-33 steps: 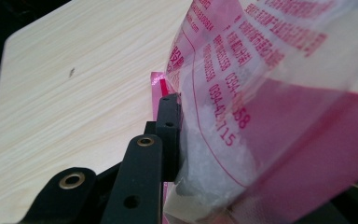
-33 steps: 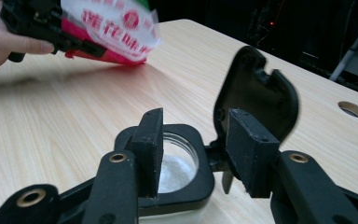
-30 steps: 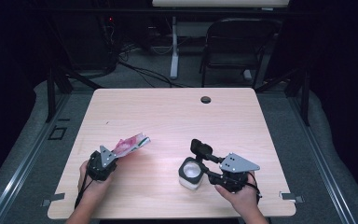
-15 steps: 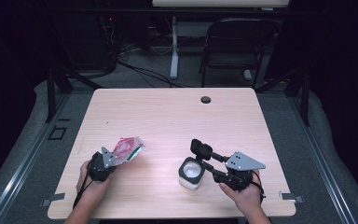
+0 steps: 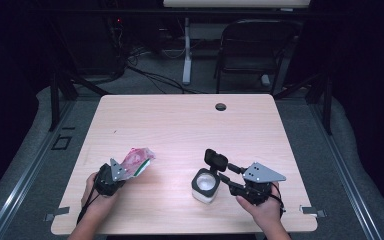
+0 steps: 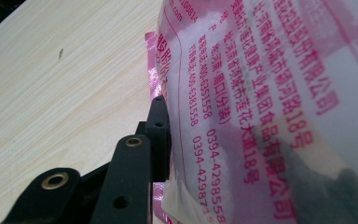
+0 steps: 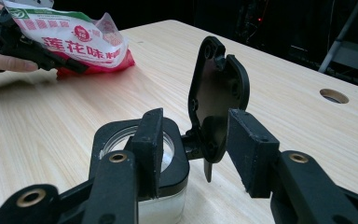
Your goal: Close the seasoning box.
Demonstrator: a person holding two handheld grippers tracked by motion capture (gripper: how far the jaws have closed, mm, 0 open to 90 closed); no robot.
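A pink and white printed bag lies tilted at the front left, its far end on the table. It sits between the jaws of my left gripper. Those jaws have just been opening. One pad still lies against the bag; the other is hidden behind it. A clear jar with a black collar stands at the front right, its hinged black lid raised upright. My right gripper is open, with its jaws on either side of the lid's hinge, just right of the jar.
The wooden table has a round cable hole near its far edge. A dark chair and cables are on the floor beyond. A hand holds each gripper at the table's front edge.
The bag's far end has sunk from slightly raised down towards the table, and it has drawn a little nearer to the left hand. The right gripper and jar have kept still.
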